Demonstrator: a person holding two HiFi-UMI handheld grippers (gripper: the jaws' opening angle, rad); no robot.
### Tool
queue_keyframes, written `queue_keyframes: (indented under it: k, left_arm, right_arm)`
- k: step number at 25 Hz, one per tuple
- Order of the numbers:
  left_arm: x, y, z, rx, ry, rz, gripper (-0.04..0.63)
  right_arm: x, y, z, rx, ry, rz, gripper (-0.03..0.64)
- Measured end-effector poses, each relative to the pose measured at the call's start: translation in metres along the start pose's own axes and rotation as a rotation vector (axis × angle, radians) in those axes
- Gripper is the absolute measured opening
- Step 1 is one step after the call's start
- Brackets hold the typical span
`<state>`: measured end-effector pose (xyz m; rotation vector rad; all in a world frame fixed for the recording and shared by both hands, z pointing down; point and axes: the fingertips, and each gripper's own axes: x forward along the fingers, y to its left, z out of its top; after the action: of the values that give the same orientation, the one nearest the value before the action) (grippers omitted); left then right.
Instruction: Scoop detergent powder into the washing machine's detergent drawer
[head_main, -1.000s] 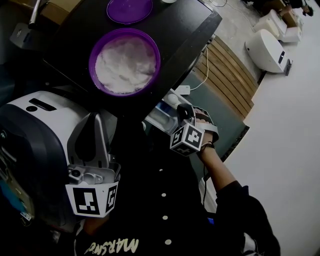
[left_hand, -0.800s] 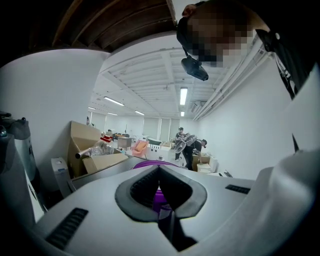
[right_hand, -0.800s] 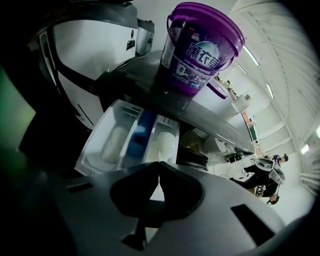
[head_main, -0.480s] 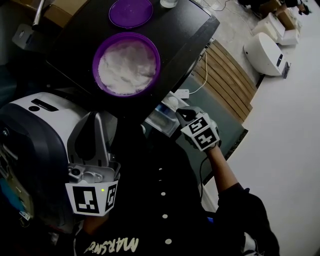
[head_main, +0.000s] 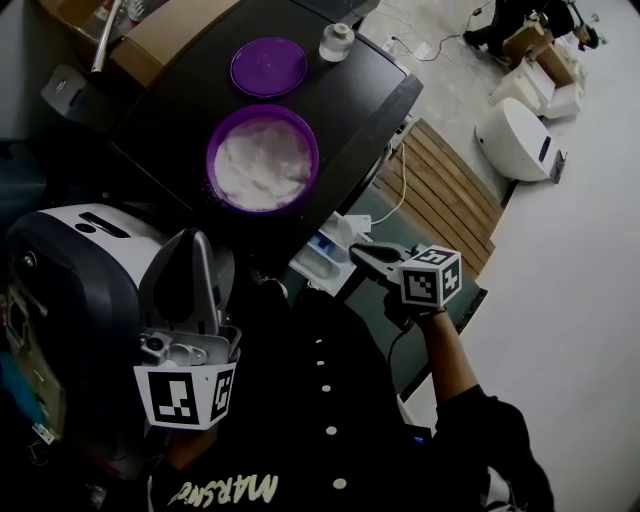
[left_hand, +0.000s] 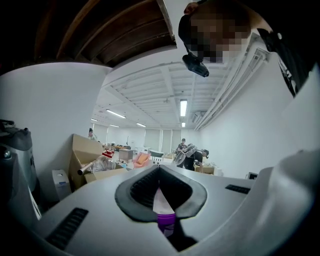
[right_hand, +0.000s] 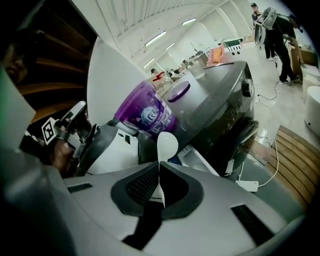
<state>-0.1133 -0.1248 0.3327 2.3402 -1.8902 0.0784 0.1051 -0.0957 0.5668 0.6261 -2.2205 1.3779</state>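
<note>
- The right gripper (right_hand: 160, 176) is found drawn back from the detergent drawer (right_hand: 200, 161). A second ago its jaws stood right at the drawer's mouth. The open drawer now lies just ahead of the jaws and a little to their right, clear of them.
- Its jaws are clenched on the handle of a white spoon (right_hand: 167, 144), whose bowl stands up just past the jaw tips. No powder can be made out in it.
- From this it is judged that a spoonful has probably been tipped in and that the spoon is free for another load.
- That load would be taken from the purple tub (right_hand: 144, 114), which stands open and full of white powder on the washing machine's dark worktop (head_main: 370, 80), ahead of the jaws and up to their left.
- The left gripper (left_hand: 160, 195) is held pointing at the ceiling, away from the work. Its jaws are drawn together on a small purple piece (left_hand: 166, 220) with a pale sliver above it, and what this is cannot be told.
- A label with pale lettering is carried on the tub, too blurred to be read.
- A print on the dark garment (head_main: 222, 490) is seen upside down, and only "MARS" can be made out.
</note>
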Motion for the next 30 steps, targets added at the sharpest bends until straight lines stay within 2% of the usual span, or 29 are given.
queue_keyframes:
  k: [5,14,20,30]
  left_arm:
    - [-0.004,0.004,0.013,0.005,-0.043,0.013,0.015]
    - [-0.011,0.017,0.033,0.024,-0.102,0.047,0.015]
    - [-0.016,0.024,0.035,0.025,-0.110,0.067,0.015]
    - [-0.020,0.034,0.029,0.014,-0.097,0.090,0.015]
  right_arm:
    - [-0.025,0.045,0.047,-0.063,-0.063,0.071,0.034]
    - [-0.027,0.103,0.114,-0.251,-0.053,0.139,0.034]
    - [-0.004,0.116,0.132,-0.330,0.023,0.117,0.034]
    - [0.020,0.111,0.138,-0.326,0.097,0.088,0.034]
